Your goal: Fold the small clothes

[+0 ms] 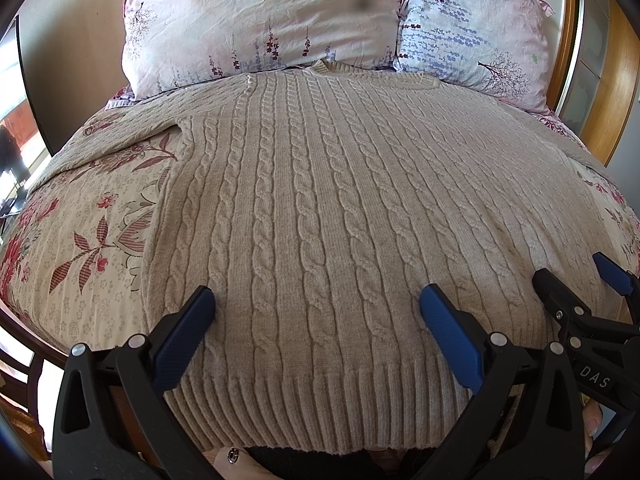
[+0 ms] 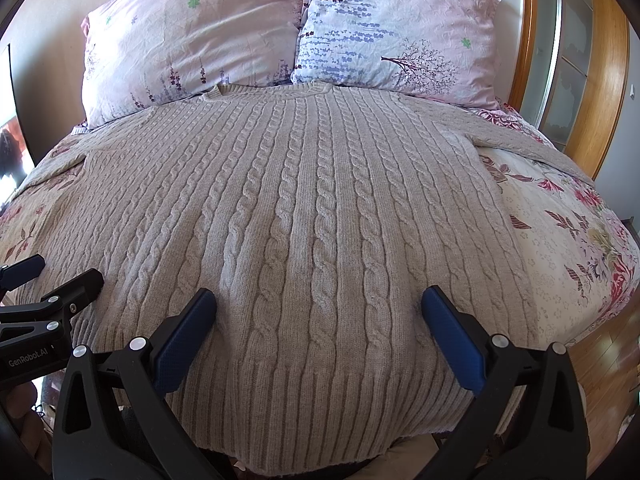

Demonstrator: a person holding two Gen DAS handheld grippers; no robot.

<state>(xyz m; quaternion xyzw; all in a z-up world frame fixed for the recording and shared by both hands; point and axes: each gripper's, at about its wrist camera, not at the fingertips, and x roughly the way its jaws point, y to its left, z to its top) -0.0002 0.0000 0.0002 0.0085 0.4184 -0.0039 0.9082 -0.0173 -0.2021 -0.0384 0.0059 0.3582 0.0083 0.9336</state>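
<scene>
A beige cable-knit sweater (image 1: 320,200) (image 2: 304,208) lies flat on the bed, collar toward the pillows and ribbed hem (image 1: 320,408) nearest me. Its sleeves spread out to both sides. My left gripper (image 1: 317,296) is open, its blue-padded fingers (image 1: 192,332) wide apart over the lower left part of the sweater, with nothing between them. To its right, my right gripper (image 2: 319,297) is also open over the lower right part. Each gripper shows at the edge of the other's view: the right gripper (image 1: 570,268) and the left gripper (image 2: 67,268). Whether the pads touch the knit I cannot tell.
Two floral pillows (image 1: 260,20) (image 2: 392,28) lean at the head of the bed. A floral bedspread (image 1: 80,220) (image 2: 568,248) shows on both sides of the sweater. A wooden frame (image 2: 608,80) stands at the right, with wood floor (image 2: 600,352) below it.
</scene>
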